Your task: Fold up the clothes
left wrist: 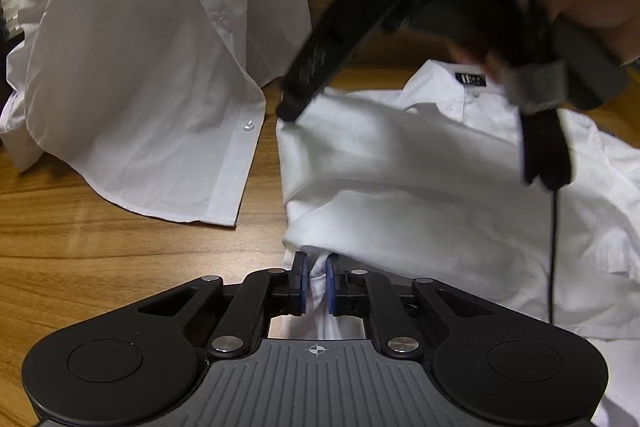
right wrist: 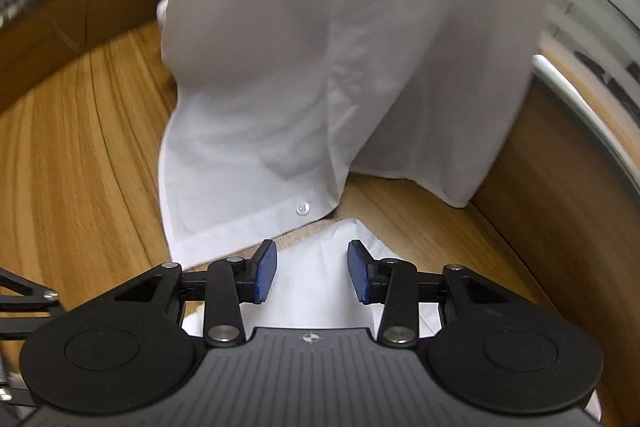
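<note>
While two white cotton shirts are lying on the wood-grain table [left wrist: 80, 227], my left gripper [left wrist: 316, 283] is pinching the folded shirt [left wrist: 400, 187]; my right gripper [right wrist: 312, 271] is gaping over it — the draped shirt [left wrist: 140, 67] beside.

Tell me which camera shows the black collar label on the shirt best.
The left wrist view. The black label sits inside the collar of the flat white shirt, visible though partly blurred by the right gripper crossing in front. The right wrist view does not show the label at all, only white fabric.
</note>
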Tool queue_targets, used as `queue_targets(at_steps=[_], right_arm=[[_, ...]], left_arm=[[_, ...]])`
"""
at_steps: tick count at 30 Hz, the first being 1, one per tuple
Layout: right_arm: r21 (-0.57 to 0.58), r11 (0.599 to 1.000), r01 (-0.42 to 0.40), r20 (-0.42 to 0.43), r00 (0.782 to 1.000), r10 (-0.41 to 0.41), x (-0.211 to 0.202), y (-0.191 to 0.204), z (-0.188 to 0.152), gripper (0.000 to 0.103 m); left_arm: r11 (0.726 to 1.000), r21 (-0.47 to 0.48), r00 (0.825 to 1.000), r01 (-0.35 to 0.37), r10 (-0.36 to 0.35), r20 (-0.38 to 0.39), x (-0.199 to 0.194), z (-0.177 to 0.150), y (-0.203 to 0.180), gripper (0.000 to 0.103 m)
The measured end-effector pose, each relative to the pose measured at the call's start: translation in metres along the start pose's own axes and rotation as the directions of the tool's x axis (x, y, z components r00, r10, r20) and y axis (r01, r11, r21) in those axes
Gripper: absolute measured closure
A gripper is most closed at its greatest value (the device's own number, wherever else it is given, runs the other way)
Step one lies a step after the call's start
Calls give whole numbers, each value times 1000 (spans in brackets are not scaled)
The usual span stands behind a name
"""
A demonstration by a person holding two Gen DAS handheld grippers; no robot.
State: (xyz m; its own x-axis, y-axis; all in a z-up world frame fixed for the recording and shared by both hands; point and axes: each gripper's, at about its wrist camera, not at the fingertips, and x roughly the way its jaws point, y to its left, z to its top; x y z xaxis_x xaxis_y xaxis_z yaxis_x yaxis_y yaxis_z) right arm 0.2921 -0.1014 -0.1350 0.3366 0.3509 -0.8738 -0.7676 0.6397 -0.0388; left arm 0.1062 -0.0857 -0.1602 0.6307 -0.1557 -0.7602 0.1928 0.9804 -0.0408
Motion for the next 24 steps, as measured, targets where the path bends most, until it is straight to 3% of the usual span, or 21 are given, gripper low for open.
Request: queue_targets(at_steps=[2,4,11,15,18,21,24], right_arm=[[-1,1000,-4,-24,1000,4,6,-2,-3,68],[6,1000,-11,-45,999,11,10,-6,-7,98],[190,982,8,50,999,-18,-17,-41,-7,102],[299,954,11,107,993,-45,-34,-62,-6,103],[378,926,5,139,988,-62,-44,-80,-6,103],[444,895,-33,136,990,-31,-41,-106,-4,103],[438,894,-88,114,993,42,-35,-112,-2,102]], left_arm=[[1000,-6,1000,5,-5,10,-1,0,0,94],[1000,-10,1000,1,-1,17,-3,0,-1,96],[999,-38,998,-36,38,47,-21,1,1,98],[992,-93,995,-85,89,47,-29,0,8,99],[991,-104,996,-81,85,38,-27,-3,10,99],[990,-115,996,-77,81,30,-26,-6,12,99],[989,-126,997,-73,76,22,-24,-10,14,98]])
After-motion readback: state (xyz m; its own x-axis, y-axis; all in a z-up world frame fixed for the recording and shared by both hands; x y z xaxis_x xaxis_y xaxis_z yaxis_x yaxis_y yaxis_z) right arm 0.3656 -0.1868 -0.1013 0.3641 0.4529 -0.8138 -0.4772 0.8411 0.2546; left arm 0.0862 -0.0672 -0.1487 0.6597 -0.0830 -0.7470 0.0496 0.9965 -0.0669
